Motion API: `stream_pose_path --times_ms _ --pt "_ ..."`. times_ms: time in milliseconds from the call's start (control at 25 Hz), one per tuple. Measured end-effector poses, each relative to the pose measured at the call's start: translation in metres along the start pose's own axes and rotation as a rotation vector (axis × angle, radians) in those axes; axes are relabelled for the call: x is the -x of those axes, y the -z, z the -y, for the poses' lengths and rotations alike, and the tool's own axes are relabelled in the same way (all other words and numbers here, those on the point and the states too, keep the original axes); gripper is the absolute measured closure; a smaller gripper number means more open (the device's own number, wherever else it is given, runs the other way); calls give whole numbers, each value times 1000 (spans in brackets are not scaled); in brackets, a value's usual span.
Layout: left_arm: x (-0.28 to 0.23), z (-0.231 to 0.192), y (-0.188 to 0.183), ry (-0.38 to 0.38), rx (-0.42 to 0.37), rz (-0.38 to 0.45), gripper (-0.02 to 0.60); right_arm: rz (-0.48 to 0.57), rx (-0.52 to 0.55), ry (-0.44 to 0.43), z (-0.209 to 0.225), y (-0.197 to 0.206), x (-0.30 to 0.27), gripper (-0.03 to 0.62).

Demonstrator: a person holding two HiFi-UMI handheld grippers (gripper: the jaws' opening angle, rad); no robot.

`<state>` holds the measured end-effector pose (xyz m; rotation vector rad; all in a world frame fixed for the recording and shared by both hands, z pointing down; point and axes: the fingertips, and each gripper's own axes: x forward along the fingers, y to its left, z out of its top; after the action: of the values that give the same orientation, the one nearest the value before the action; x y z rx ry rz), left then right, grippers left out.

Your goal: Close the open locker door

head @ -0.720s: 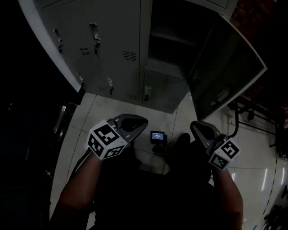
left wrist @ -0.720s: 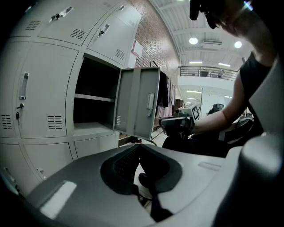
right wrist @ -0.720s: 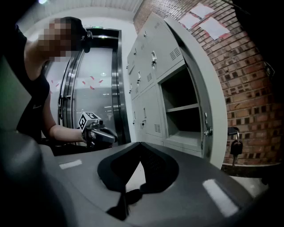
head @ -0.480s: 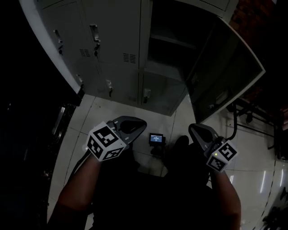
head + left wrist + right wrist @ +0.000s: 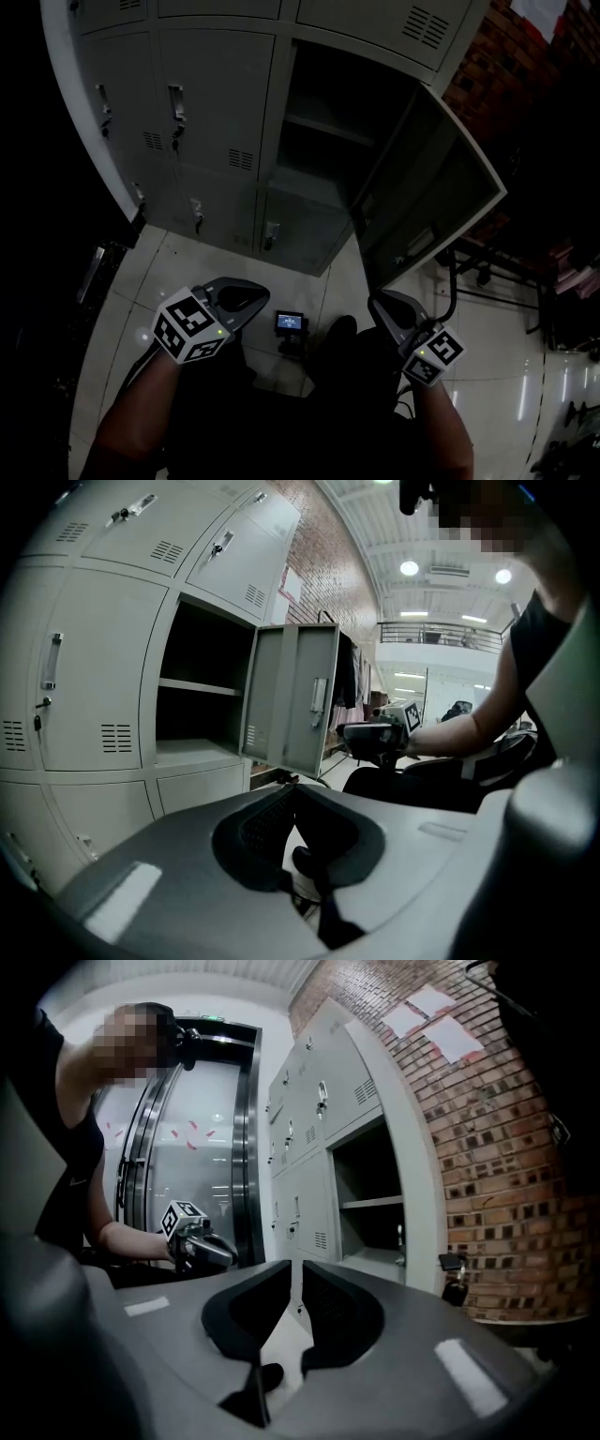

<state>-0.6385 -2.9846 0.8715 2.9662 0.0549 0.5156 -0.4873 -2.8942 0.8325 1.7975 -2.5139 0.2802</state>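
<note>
Below the head camera, the locker (image 5: 216, 103) stands ahead with one middle compartment (image 5: 314, 141) gaping and its door (image 5: 431, 183) swung far out to the right, inner side towards the person. The left hand-held gripper (image 5: 251, 298) and the right hand-held gripper (image 5: 380, 302) hang low over the tiled floor (image 5: 511, 375), both well apart from the door. In the left gripper view the jaws meet at the tips, clenched on nothing. Beyond them the door (image 5: 295, 705) shows as a pale grey sheet-metal panel with folded ribs, hinged at the compartment's right edge, its latch (image 5: 319, 702) near the free edge. In the right gripper view the jaws stand almost together with a thin slit between them and nothing in it, and the compartment (image 5: 370, 1194) with its shelf lies ahead, beside a brick wall (image 5: 506, 1176). The door looks stiff, light and free-swinging, with smooth paint that pads could slide on. It probably needs a push, not a grasp, best on the outer face near the free edge, and a gentle one, or it may slam.
</note>
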Motion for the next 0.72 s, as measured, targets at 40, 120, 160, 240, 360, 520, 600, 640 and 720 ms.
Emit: stream_pose_path --times_ms 40,120,160,240,360,520,600,640,720 --pt "0 0 0 0 0 1 569 -6 -5 1 5 -2 5 540" --pt "-1 -1 0 -1 1 2 569 -16 -24 2 16 -7 17 504" --pt "-1 0 1 -2 1 1 569 -17 -33 10 23 -10 24 488" --pt "-2 1 2 0 1 -2 569 0 -52 53 41 -16 42 468" --pt "-2 2 3 2 -1 -4 569 40 -60 126 69 -30 62 435" --pt "-2 1 2 -1 -7 -2 569 80 13 97 81 -63 53 387" --pt "-3 1 1 -4 -6 1 569 84 49 64 82 -75 40 378" --pt "-3 1 1 -6 -4 2 569 78 58 49 82 -78 33 373" --pt "-4 1 0 -7 0 2 569 57 57 18 83 -78 20 370"
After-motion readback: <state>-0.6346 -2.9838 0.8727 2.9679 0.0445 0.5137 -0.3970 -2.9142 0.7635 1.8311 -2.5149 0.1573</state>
